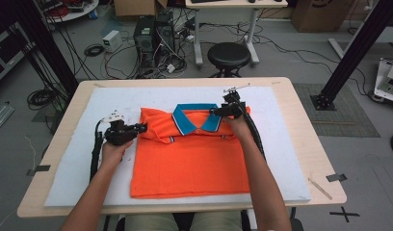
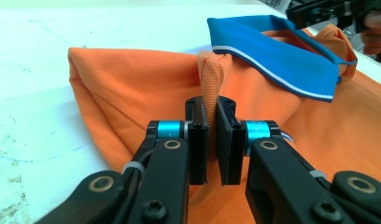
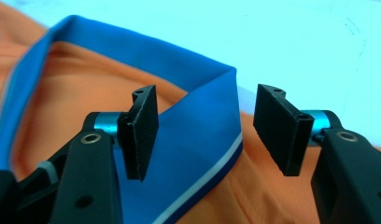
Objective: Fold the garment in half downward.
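Note:
An orange polo shirt [image 1: 189, 163] with a blue collar [image 1: 196, 119] lies folded on the white mat [image 1: 74, 163]. My left gripper [image 1: 142, 127] is at the shirt's left shoulder, shut on a raised fold of orange fabric [image 2: 211, 79] that stands between its pads. My right gripper [image 1: 218, 111] hovers at the collar's right side, jaws open; the blue collar [image 3: 198, 121] with its white stripe lies under and behind them, not pinched. In the left gripper view the collar [image 2: 272, 56] rises at the upper right, with the right gripper [image 2: 319, 11] beyond it.
The mat covers a wooden table [image 1: 300, 110]. Behind the table stand a black stool [image 1: 229, 55], a computer tower [image 1: 144, 36] with tangled cables, and a black frame post [image 1: 358, 48] at the right. Bare mat lies left and behind the shirt.

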`<state>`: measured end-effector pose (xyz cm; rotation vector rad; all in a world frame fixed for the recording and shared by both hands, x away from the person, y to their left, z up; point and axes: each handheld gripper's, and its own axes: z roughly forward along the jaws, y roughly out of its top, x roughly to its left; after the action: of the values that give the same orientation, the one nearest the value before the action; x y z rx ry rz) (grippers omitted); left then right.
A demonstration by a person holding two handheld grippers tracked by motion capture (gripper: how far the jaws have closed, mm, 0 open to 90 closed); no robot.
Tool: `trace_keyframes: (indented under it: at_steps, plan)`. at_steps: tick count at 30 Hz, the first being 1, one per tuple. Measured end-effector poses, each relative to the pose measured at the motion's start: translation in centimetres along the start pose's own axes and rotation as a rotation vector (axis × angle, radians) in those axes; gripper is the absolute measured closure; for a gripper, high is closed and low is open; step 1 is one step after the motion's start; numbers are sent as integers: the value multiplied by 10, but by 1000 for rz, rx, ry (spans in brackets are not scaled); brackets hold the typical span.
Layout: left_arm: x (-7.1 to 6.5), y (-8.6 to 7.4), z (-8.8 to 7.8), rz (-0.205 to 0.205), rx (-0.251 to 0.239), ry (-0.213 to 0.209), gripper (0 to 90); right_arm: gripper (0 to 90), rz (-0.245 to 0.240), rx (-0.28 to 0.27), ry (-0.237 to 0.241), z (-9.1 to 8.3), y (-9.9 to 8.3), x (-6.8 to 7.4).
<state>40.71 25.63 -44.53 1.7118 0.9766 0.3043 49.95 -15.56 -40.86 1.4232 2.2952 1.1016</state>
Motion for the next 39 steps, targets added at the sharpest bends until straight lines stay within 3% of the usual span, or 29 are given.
trace_keyframes:
  at_steps: [2, 3, 5, 12, 15, 16, 18, 23, 27, 30, 33, 35, 37, 38, 39]
  plan:
    - [0, 0, 0, 4, -1, -2, 837, 614, 24, 12, 32, 4, -1, -4]
    - [-1, 0, 0, 5, -3, -1, 838, 832, 18, 25, 53, 5, -2, -6]
    - [-1, 0, 0, 5, -3, -1, 838, 893, -2, -9, 63, 1, -3, -6]
    - [0, 0, -3, -10, 0, 0, 824, 900, -97, -103, 63, -18, -3, 1]
    - [1, 0, -5, -36, 3, 9, 671, 900, -134, -188, 121, -38, -11, 6]
    - [2, 0, -6, -44, 7, 18, 671, 900, -134, -188, 121, -38, -11, 6]
    - [4, 1, -8, -74, 3, 22, 568, 900, -159, -229, 144, -49, -18, 8]
    - [3, 5, -17, -85, -37, 22, 497, 900, -213, -285, 217, -72, -40, 14]
    - [2, 7, -21, -87, -45, 18, 485, 900, -269, -268, 272, -82, -63, 21]
    - [2, 7, -22, -85, -42, 14, 484, 900, -284, -252, 281, -84, -72, 23]
    - [-1, 5, -23, -78, -38, 11, 484, 899, -289, -190, 261, -84, -85, 24]
    - [-2, 5, -24, -68, -35, 12, 484, 896, -282, -180, 249, -84, -86, 23]
    - [-3, 5, -25, -59, -33, 7, 484, 826, -260, -164, 213, -85, -85, 22]
    - [-3, 5, -25, -57, -32, 7, 480, 712, -224, -180, 200, -88, -81, 19]
    - [-3, 5, -25, -53, -33, 9, 474, 656, -200, -182, 193, -89, -78, 18]
